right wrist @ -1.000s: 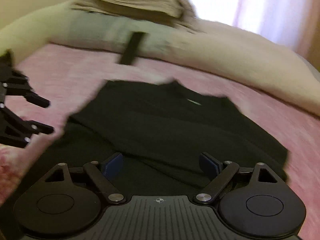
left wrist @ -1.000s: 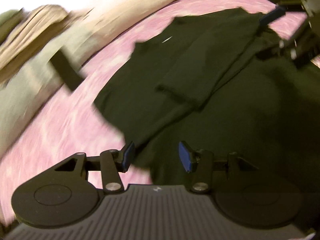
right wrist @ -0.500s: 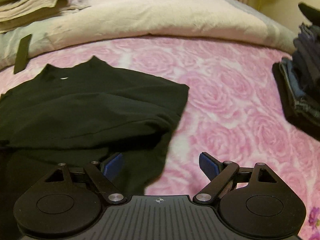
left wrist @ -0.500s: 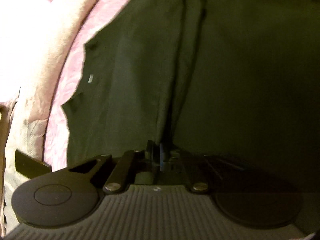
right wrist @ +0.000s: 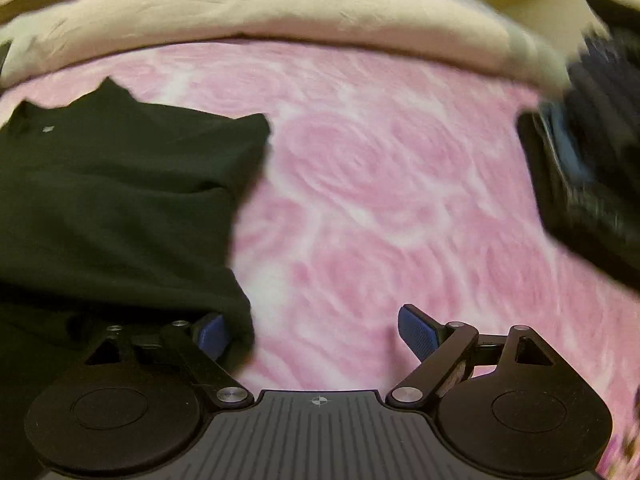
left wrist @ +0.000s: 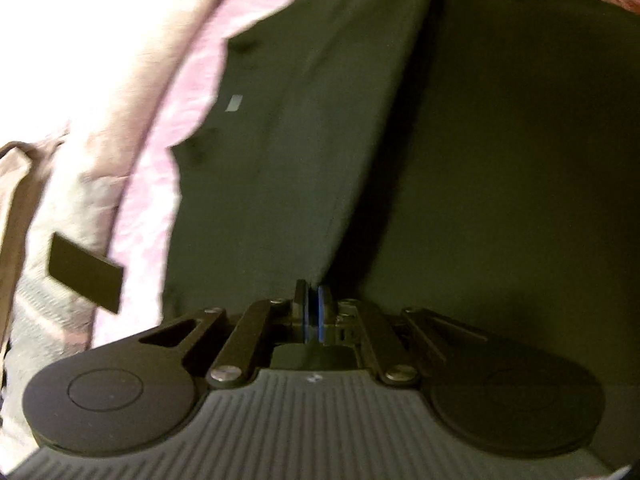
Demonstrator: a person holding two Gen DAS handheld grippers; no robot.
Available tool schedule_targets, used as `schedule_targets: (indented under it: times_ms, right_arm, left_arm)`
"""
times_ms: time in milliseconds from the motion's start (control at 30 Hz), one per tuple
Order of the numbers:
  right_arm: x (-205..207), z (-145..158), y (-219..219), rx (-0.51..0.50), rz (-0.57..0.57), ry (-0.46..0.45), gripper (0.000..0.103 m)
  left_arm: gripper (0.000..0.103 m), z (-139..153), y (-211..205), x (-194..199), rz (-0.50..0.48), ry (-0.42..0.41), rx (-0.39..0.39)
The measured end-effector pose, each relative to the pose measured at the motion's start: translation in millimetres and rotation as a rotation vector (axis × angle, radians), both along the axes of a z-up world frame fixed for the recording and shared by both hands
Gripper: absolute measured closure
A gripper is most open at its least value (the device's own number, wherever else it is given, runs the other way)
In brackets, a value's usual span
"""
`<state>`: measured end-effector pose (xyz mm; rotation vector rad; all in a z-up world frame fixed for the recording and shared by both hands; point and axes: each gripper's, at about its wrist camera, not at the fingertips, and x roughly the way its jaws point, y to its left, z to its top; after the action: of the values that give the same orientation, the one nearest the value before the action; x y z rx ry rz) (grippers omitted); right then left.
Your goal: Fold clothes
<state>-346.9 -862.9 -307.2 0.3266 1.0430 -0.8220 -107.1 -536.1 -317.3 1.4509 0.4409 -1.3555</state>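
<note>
A black shirt [left wrist: 304,152] lies on the pink rose-patterned bedspread [right wrist: 380,184], with a small white label at its collar. In the left wrist view it fills most of the frame, and my left gripper [left wrist: 313,304] is shut on a raised fold of its cloth. In the right wrist view the shirt [right wrist: 120,192] lies at the left, partly folded. My right gripper [right wrist: 312,330] is open at the shirt's right edge, with its left finger [right wrist: 210,330] against the cloth and its right finger [right wrist: 416,328] over bare bedspread.
A cream duvet [right wrist: 260,12] runs along the far side of the bed. A stack of dark folded clothes [right wrist: 592,176] sits at the right. A flat black rectangle [left wrist: 84,270] lies on the pale bedding at the left.
My left gripper has closed on the shirt's fold and holds it. My right gripper has swung right, from over the shirt to its right edge, and stays open.
</note>
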Motion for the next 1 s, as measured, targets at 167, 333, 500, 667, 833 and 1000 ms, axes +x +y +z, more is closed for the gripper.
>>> schedule_targets:
  times_ms: [167,333,500,667,833,1000]
  right_arm:
    - [-0.8,16.5,10.8,0.070,0.006,0.006,0.017]
    - [6.8,52.2,24.1,0.083,0.056,-0.145,0.017]
    - [46.9,49.2,-11.5,0.090,0.066,-0.229,0.027]
    - [98.5,4.5,-62.2,0.139,0.056,-0.170,0.070]
    - [139.3,-8.7,-79.5,0.080,0.138,-0.135,0.079]
    - [134.9,7.0,-73.8,0.032,0.120,-0.171,0.078]
  left_arm:
    - [0.092,3.9,3.5,-5.6,0.043,0.044,0.037]
    - [0.080,27.7,3.3,7.5,0.155,0.121,-0.048]
    - [0.080,30.5,-8.9,34.3,0.332,0.163,-0.130]
    - [0.080,8.0,-21.1,52.3,0.406,0.174,-0.124]
    - [0.080,1.5,-21.3,57.0,0.426,0.166,-0.129]
    - [0.080,-0.9,-19.8,60.9,0.446,0.165,-0.144]
